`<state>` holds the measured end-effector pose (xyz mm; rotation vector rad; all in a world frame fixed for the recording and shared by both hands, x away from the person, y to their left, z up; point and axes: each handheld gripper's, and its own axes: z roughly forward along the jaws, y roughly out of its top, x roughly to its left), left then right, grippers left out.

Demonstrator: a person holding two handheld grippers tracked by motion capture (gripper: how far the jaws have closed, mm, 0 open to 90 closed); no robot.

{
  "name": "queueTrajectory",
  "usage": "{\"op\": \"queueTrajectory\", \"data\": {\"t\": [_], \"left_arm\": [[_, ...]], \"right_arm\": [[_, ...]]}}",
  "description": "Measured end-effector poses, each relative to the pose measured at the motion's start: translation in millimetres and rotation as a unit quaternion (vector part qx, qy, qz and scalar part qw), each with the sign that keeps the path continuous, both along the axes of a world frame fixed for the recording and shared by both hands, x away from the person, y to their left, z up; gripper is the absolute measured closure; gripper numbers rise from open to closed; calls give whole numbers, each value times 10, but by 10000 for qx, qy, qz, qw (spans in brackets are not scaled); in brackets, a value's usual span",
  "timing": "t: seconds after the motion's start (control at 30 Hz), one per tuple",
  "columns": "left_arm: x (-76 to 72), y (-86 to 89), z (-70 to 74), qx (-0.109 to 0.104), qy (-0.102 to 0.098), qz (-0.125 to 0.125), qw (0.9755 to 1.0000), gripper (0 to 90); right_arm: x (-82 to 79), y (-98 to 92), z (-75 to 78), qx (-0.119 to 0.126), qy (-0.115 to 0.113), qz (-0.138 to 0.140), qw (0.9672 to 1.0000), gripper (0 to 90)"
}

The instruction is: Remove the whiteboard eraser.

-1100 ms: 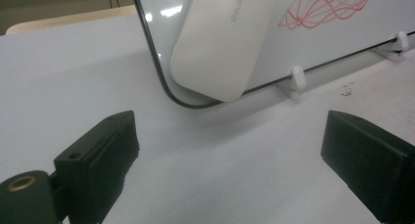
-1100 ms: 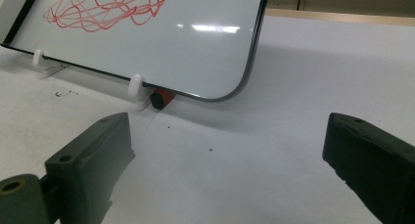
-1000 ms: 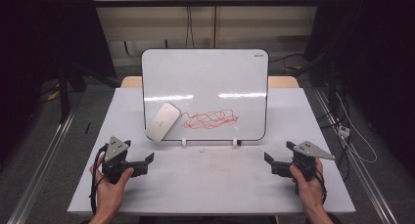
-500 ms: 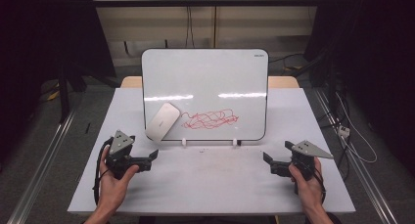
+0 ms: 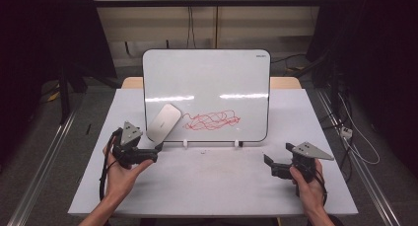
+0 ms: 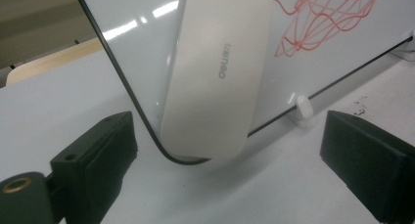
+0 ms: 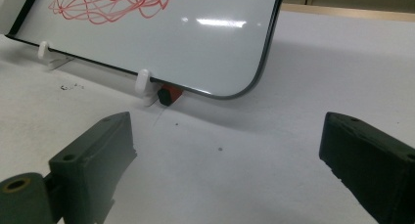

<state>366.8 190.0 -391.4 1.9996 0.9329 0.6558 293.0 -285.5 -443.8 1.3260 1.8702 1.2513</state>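
Note:
A whiteboard [image 5: 207,83] leans upright on two white clips at the back of the table, with a red scribble [image 5: 212,120] low on its face. A white oblong eraser [image 5: 164,122] clings to the board's lower left corner; in the left gripper view the eraser [image 6: 218,72] is close ahead. My left gripper [image 5: 156,149] is open, just below and left of the eraser, its jaws apart with nothing between them. My right gripper [image 5: 267,164] is open at the front right, apart from the board. A red-and-black marker end [image 7: 168,95] pokes out from under the board's lower right edge.
The white table [image 5: 212,186] has bare surface in front of the board. A white clip [image 7: 145,85] holds the board's bottom edge near the marker end. A wooden table edge [image 5: 286,82] shows behind the board, and cables trail on the floor at the right.
My left gripper has moved up and to the right, closer to the eraser on the board's lower left corner. The right gripper has barely shifted.

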Motion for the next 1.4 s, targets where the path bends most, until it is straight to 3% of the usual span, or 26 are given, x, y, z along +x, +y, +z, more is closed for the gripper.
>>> {"op": "queueTrajectory", "data": {"t": [0.17, 0.37, 0.4, 0.5, 0.67, 0.9, 1.17, 1.4], "left_arm": [[89, -62, 27, 124, -35, -44, 9999, 55], [245, -290, 110, 435, -248, -108, 9987, 92], [245, -290, 110, 435, -248, -108, 9987, 99], [349, -394, 99, 743, -230, -108, 9969, 125], [444, -448, 85, 849, -216, -45, 9961, 144], [456, -504, 9, 1086, -28, -30, 9941, 165], [496, -553, -46, 1254, -115, 96, 9920, 252], [502, -594, -71, 1318, -252, 198, 9908, 266]], "right_arm": [[1, -9, 4, 26, 3, -7, 10000, 61], [5, 1, 1, 5, 8, 7, 10000, 62], [7, 5, 0, 1, 5, 20, 10000, 62], [9, 17, 0, -1, 15, 27, 10000, 62], [5, 18, -1, -16, 17, 36, 10000, 62], [0, 9, -1, -21, 8, 24, 10000, 62], [7, 28, -3, -40, 16, 75, 10000, 63], [5, 33, -5, -47, 15, 87, 9999, 65]]}}
